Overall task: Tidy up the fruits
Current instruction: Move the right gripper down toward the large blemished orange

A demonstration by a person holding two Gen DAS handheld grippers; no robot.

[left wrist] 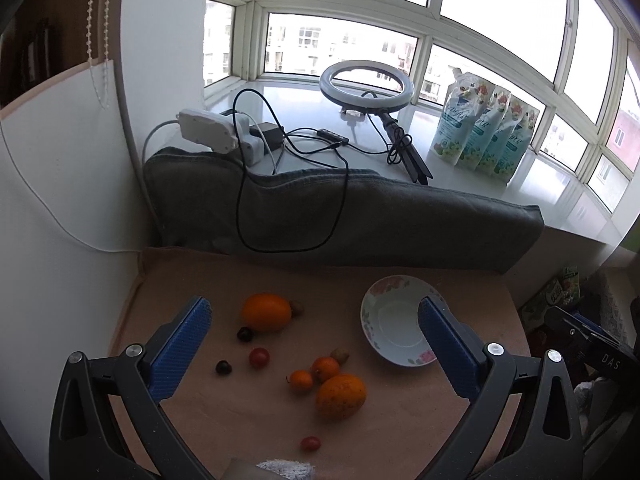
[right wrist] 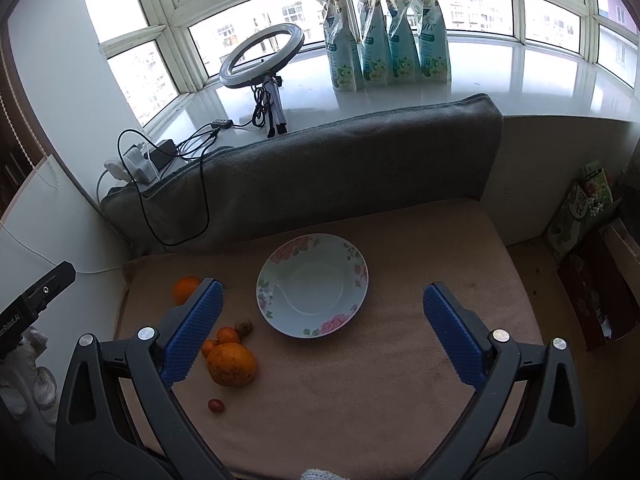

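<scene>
A floral white bowl [left wrist: 396,320] [right wrist: 312,284] sits empty on the tan mat [left wrist: 240,412] [right wrist: 360,392]. Fruits lie left of it: a far orange [left wrist: 266,312] [right wrist: 186,288], a near orange [left wrist: 341,395] [right wrist: 232,363], two small tangerines [left wrist: 325,368] [right wrist: 228,335], cherry tomatoes [left wrist: 259,357] [right wrist: 215,405], dark cherries [left wrist: 224,367], and small brownish fruits [left wrist: 340,356] [right wrist: 243,326]. My left gripper [left wrist: 314,344] is open and empty above the fruits. My right gripper [right wrist: 324,332] is open and empty above the bowl's near rim.
A grey cushion [left wrist: 360,220] [right wrist: 320,168] backs the mat. Behind it a sill holds a ring light [left wrist: 366,86] [right wrist: 262,56], cables, a power strip [left wrist: 208,128] and detergent pouches [left wrist: 484,128] [right wrist: 386,32]. Boxes [right wrist: 592,272] stand right of the mat. A white wall is on the left.
</scene>
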